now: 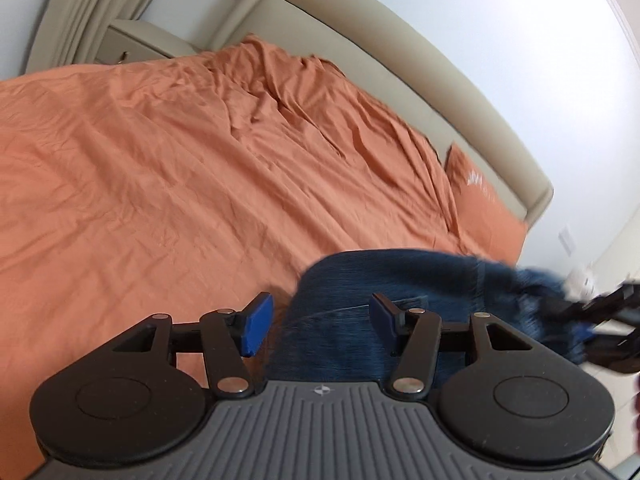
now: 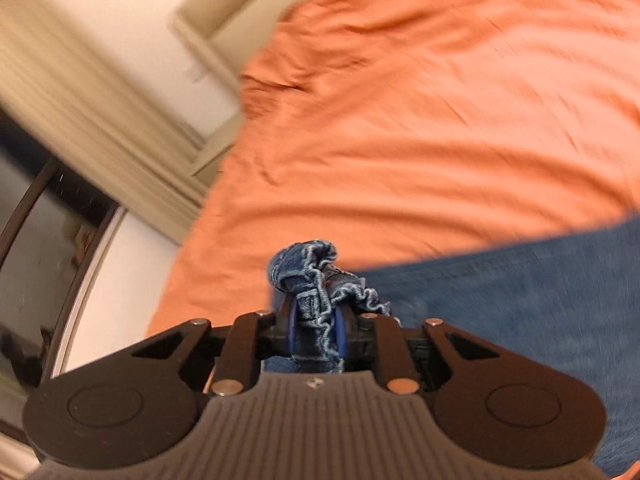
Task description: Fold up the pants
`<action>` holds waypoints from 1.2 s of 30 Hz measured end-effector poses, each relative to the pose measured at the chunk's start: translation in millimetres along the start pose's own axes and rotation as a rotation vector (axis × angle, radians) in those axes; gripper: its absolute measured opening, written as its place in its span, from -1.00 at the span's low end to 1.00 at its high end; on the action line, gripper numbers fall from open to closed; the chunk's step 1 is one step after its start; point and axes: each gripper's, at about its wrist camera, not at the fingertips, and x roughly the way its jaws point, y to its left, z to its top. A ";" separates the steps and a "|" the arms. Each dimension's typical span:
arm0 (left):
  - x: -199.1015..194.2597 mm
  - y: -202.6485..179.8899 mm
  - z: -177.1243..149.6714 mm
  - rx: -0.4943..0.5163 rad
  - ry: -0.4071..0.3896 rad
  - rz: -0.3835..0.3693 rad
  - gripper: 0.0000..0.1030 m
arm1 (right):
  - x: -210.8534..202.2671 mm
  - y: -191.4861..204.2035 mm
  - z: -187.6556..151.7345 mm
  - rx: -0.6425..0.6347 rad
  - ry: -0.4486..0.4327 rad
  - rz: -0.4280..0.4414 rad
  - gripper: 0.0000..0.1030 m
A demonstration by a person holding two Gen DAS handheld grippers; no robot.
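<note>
The pants are dark blue jeans (image 1: 400,280) lying on an orange bed sheet (image 1: 160,168). In the left wrist view my left gripper (image 1: 320,320) is open, its blue pads apart, hovering just over the near edge of the denim and holding nothing. My right gripper (image 1: 608,320) shows blurred at the far right of that view, at the jeans' edge. In the right wrist view my right gripper (image 2: 316,332) is shut on a bunched fold of the jeans (image 2: 316,276), with more denim (image 2: 520,300) trailing to the right. That view is motion-blurred.
A beige padded headboard (image 1: 400,52) runs behind the bed, with an orange pillow (image 1: 480,192) against it. A beige nightstand (image 1: 136,40) and curtains (image 1: 84,4) stand at the far left. The bed's edge and a curtain (image 2: 100,112) show in the right wrist view.
</note>
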 end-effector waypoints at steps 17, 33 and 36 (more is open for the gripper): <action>27.0 -48.8 -36.6 0.231 0.176 -0.104 0.24 | -69.3 -103.7 29.2 0.119 -0.030 -0.258 -0.74; 57.3 -58.4 -63.3 0.347 0.305 -0.069 0.23 | -13.2 -235.3 -13.0 0.241 0.004 -0.450 -0.80; 56.5 -58.3 -62.3 0.356 0.305 -0.062 0.23 | -13.9 -233.3 -12.6 0.237 0.001 -0.465 -0.65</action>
